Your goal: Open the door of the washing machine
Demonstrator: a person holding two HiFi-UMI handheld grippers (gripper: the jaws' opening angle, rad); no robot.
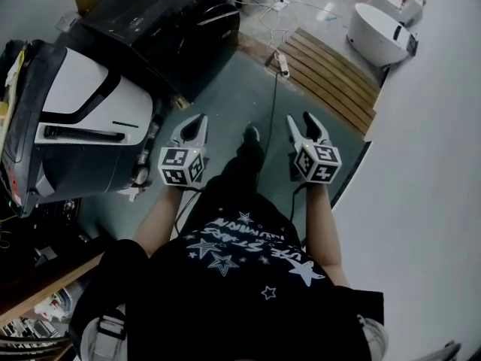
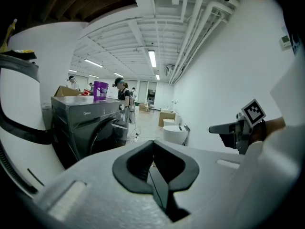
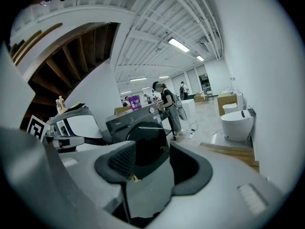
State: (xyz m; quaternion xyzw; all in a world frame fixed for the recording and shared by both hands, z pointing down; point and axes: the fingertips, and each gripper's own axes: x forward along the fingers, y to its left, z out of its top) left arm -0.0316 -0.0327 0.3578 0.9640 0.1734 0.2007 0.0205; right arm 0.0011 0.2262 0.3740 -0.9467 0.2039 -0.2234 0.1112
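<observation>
The dark grey washing machine [image 1: 165, 28] stands ahead and to the left, a purple tub on its top. Its round front door [image 2: 107, 135] looks closed; in the right gripper view the door [image 3: 152, 137] shows between the jaws. My left gripper [image 1: 193, 128] is held at waist height, well short of the machine, and its pads [image 2: 138, 163] meet at the tips with nothing in them. My right gripper [image 1: 307, 125] hovers level with it, also far from the machine, jaws apart and empty [image 3: 151, 149]. Each gripper shows in the other's view: right gripper [image 2: 233, 128], left gripper [image 3: 62, 130].
A black-and-white appliance [image 1: 83, 119] stands close on my left. A wooden pallet [image 1: 331, 74] and a power strip [image 1: 283, 65] with cables lie ahead on the floor. White toilets [image 1: 379, 32] sit at the far right. A person [image 3: 167, 104] stands beside the washing machine.
</observation>
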